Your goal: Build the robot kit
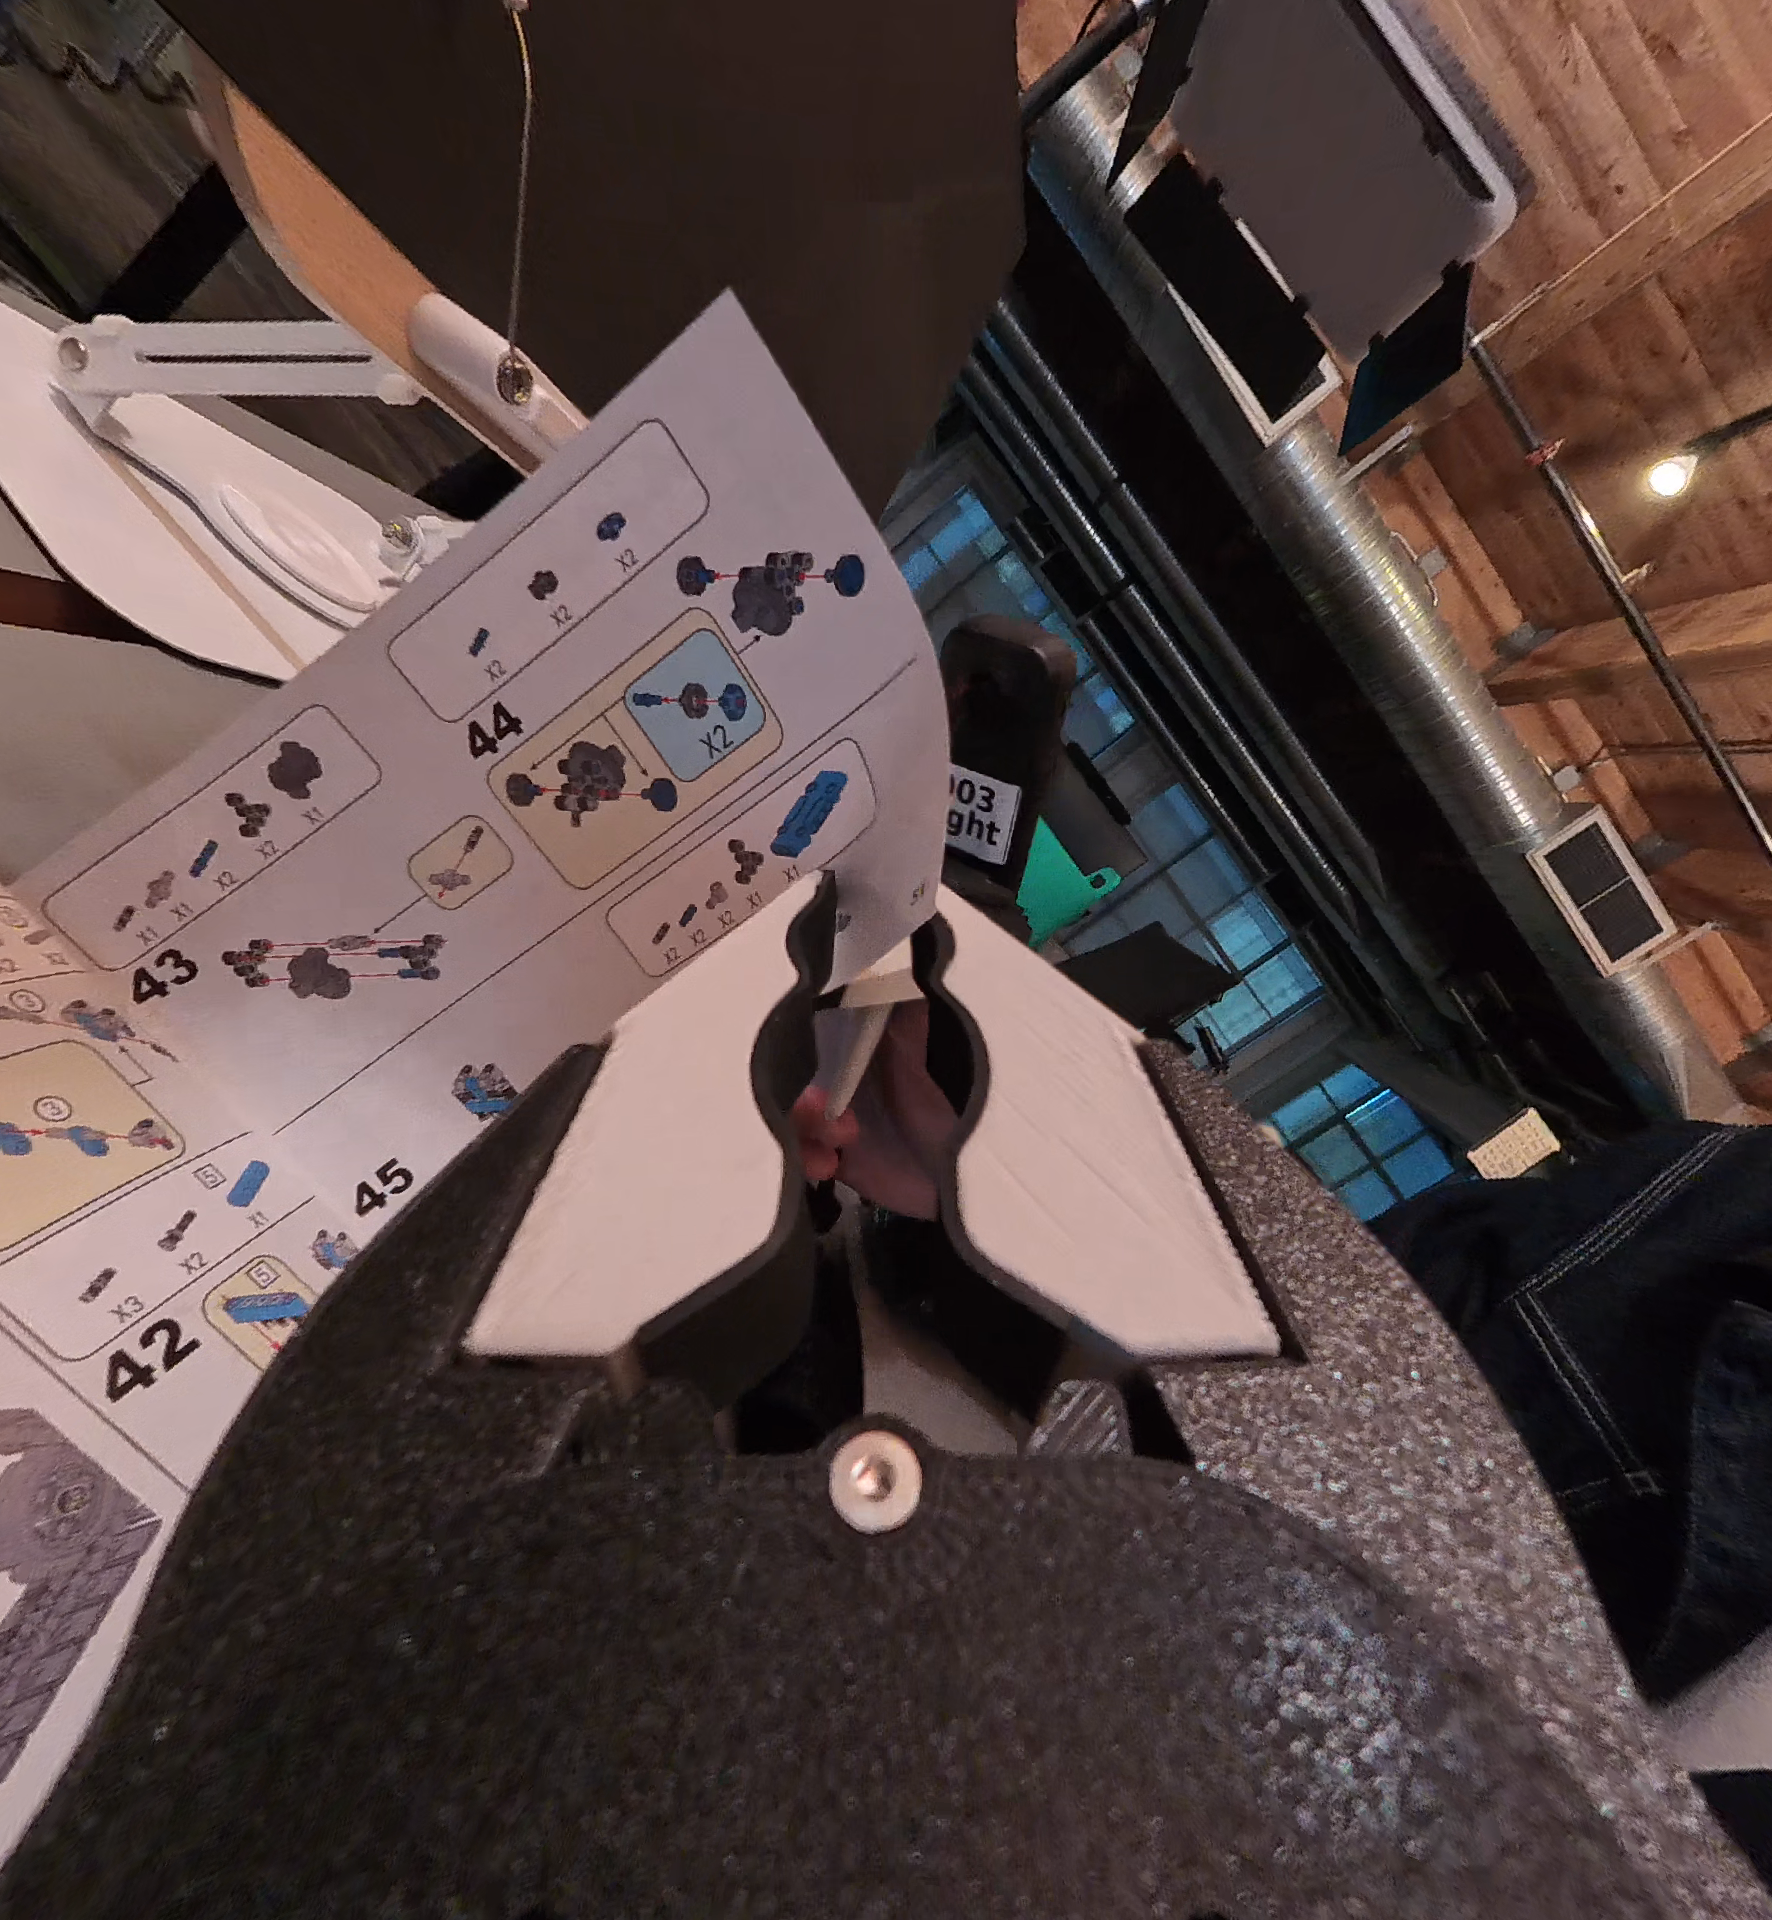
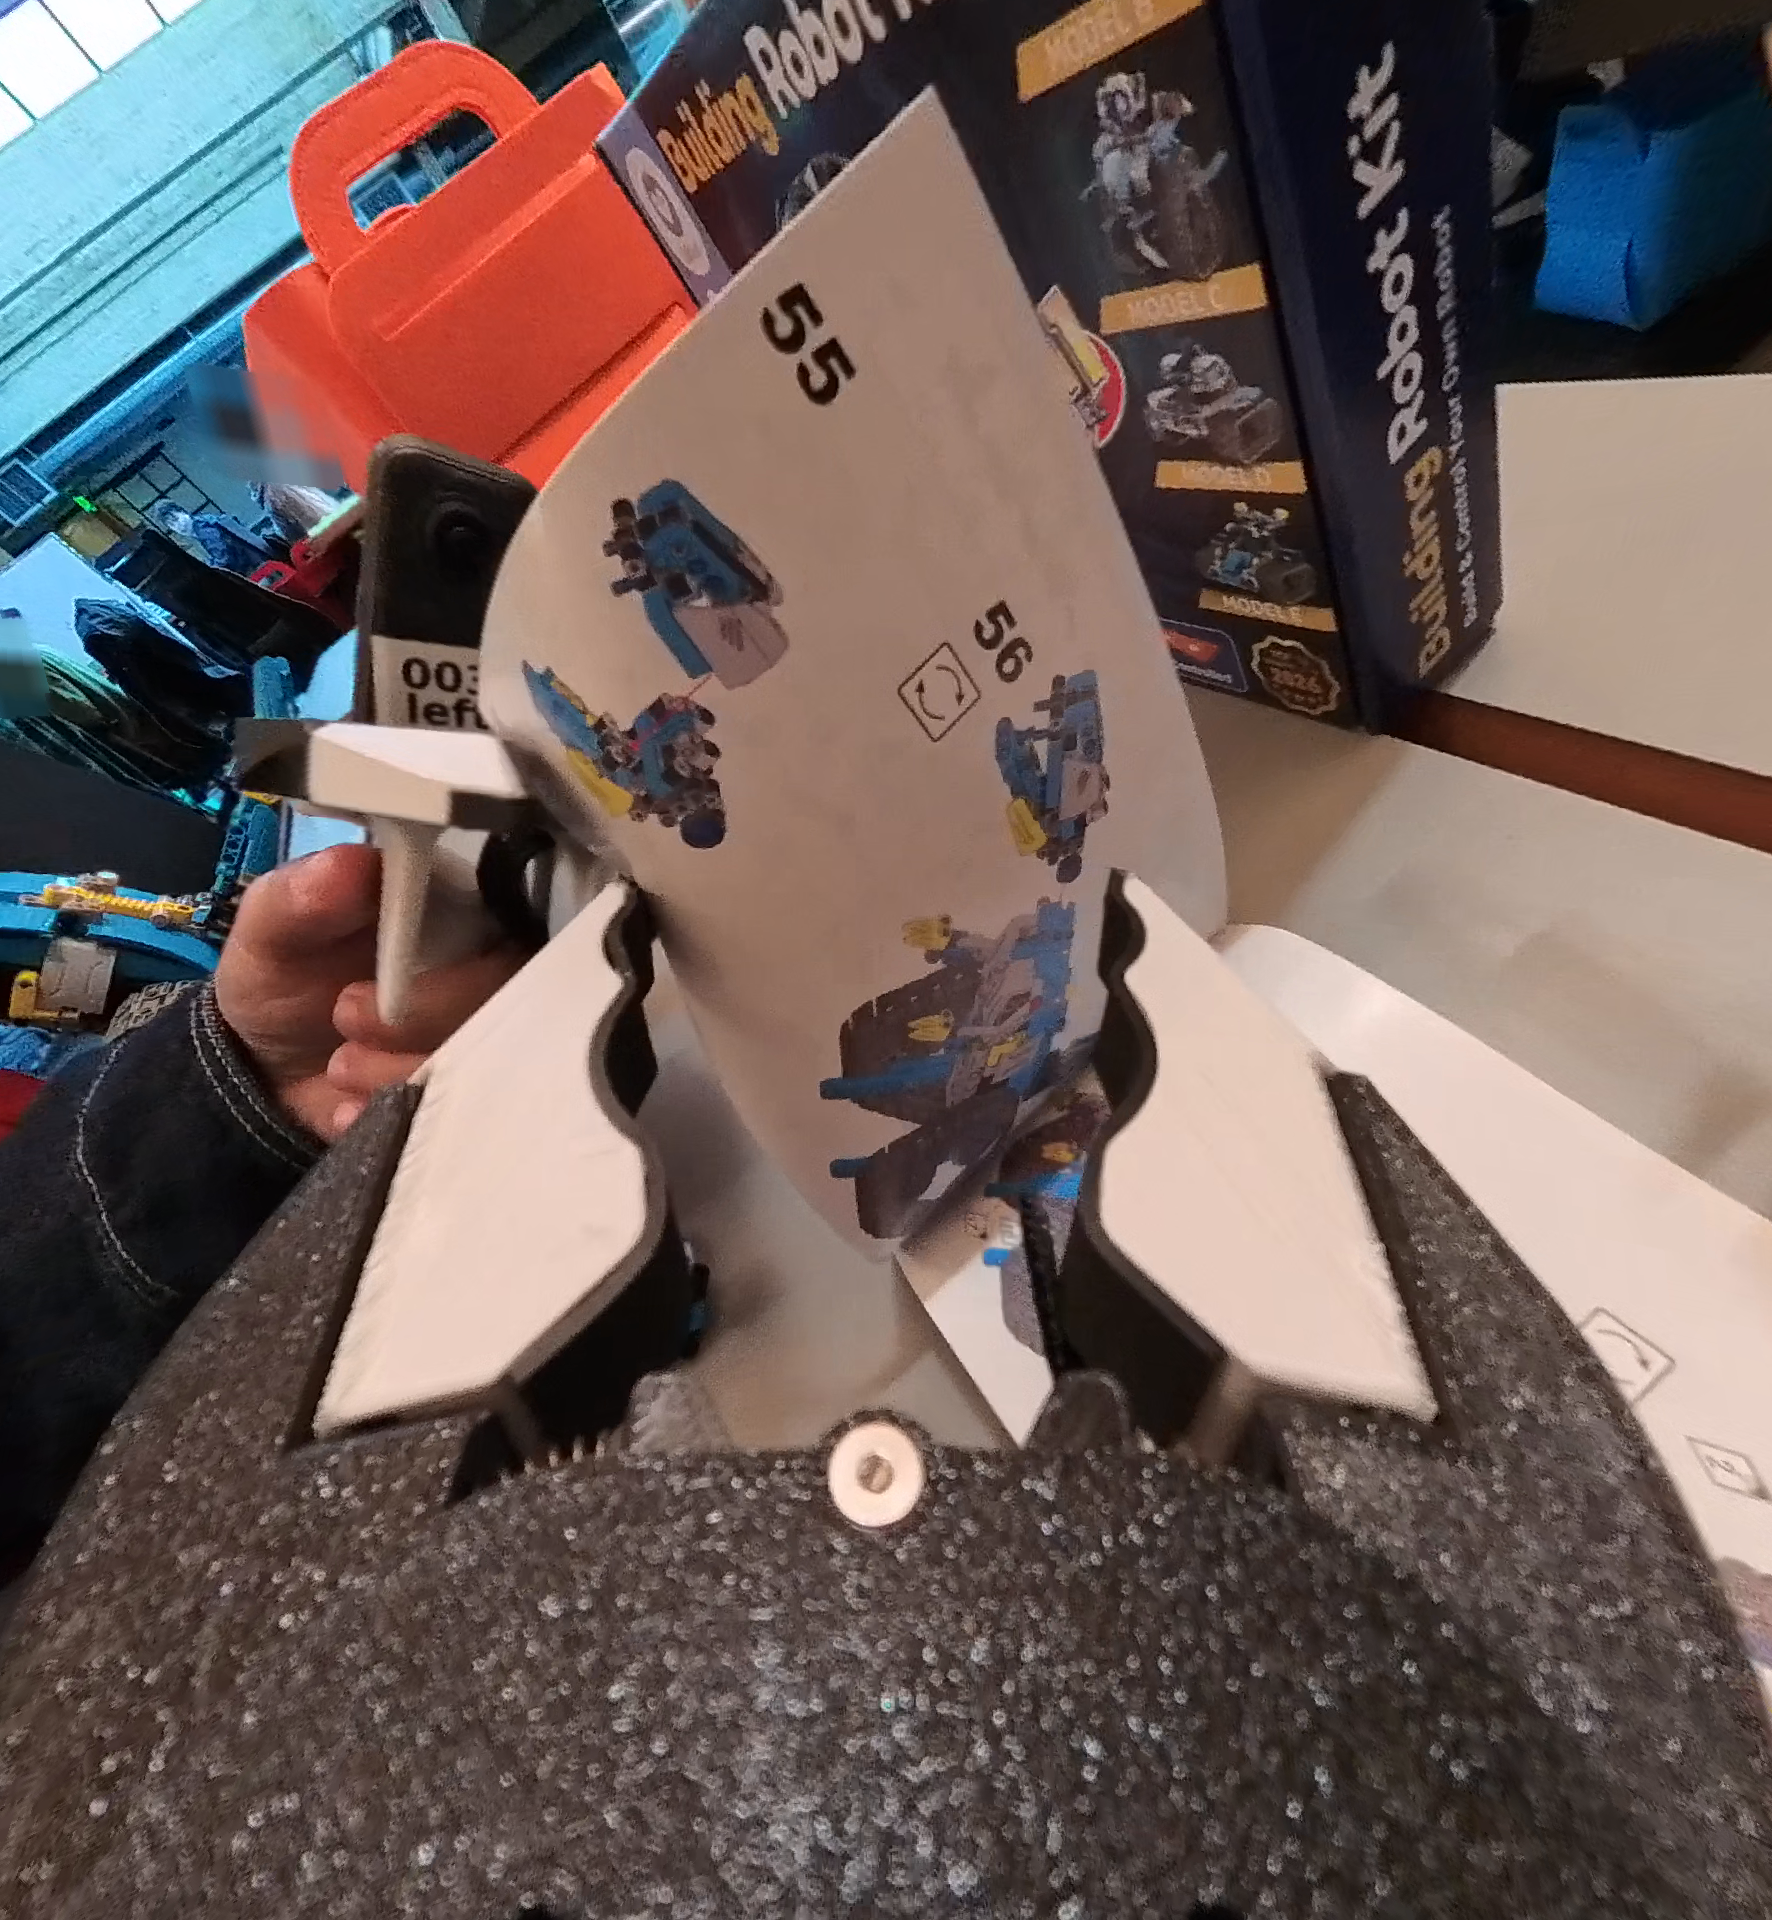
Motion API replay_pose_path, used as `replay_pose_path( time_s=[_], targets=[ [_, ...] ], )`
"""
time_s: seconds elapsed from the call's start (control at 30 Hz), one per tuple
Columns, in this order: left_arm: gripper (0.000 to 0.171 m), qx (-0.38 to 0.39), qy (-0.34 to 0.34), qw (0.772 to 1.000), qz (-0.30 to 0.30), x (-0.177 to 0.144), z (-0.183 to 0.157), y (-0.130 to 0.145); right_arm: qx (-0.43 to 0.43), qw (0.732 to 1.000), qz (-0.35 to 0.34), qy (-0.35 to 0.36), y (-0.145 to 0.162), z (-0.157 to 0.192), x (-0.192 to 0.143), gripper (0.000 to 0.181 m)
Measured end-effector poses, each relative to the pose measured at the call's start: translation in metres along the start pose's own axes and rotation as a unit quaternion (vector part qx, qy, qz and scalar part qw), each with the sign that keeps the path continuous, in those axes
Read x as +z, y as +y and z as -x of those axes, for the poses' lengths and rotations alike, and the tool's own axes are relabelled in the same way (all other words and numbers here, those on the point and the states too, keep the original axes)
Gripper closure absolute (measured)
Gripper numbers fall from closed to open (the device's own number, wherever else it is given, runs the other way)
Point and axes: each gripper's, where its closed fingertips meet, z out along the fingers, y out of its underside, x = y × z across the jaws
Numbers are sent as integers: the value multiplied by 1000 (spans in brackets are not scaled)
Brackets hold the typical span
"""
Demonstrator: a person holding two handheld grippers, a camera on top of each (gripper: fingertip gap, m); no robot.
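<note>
Left claw [image 1: 866, 940] pinching lifted booklet page [image 1: 508, 748], right claw [image 2: 877, 935] spread around it.

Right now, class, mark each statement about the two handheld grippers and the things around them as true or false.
1. The left gripper pinches a corner of the white printed instruction page. True.
2. The right gripper is clamped shut on that page. False: its jaws stand open, with the curled page rising between them.
3. An orange felt bag with a cut-out handle stands behind the page. True.
4. The dark blue cardboard kit box lies flat on the floor. False: it stands upright on the white table, beside the orange bag.
5. The hand at the left gripper comes out of a dark denim sleeve. True.
</note>
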Motion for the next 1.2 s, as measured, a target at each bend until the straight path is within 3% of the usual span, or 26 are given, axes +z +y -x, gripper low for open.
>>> replay_pose_path(
  time_s=[0.23,0.43,0.53,0.67,0.7,0.8,0.97,1.1,1.2],
  targets=[
    [155,48,-24,998,25,3,-2,7,-8,1000,7,4,2,-9,-8,89],
    [161,51,-17,999,11,-5,-5,-1,16,1000,-5,1,0,-19,-17,93],
    [171,66,-28,997,12,-6,-3,-1,10,1000,-4,-18,0,-13,-18,103],
    [170,80,-42,996,12,-6,-1,-2,0,997,-31,-64,-10,6,-23,122],
    [162,84,-43,995,19,-5,-1,0,0,997,-33,-74,-11,10,-23,123],
    [143,92,-40,995,26,-1,-3,4,-7,994,-29,-103,-9,20,-25,153],
    [139,118,-42,992,32,5,-7,8,-19,995,-12,-93,-2,20,-20,145],
    [121,135,-24,989,53,7,-16,16,0,986,-40,-161,-13,45,-23,118],
    [123,140,-14,988,66,11,-20,23,43,976,-75,-202,-26,52,-30,118]
  ],
)
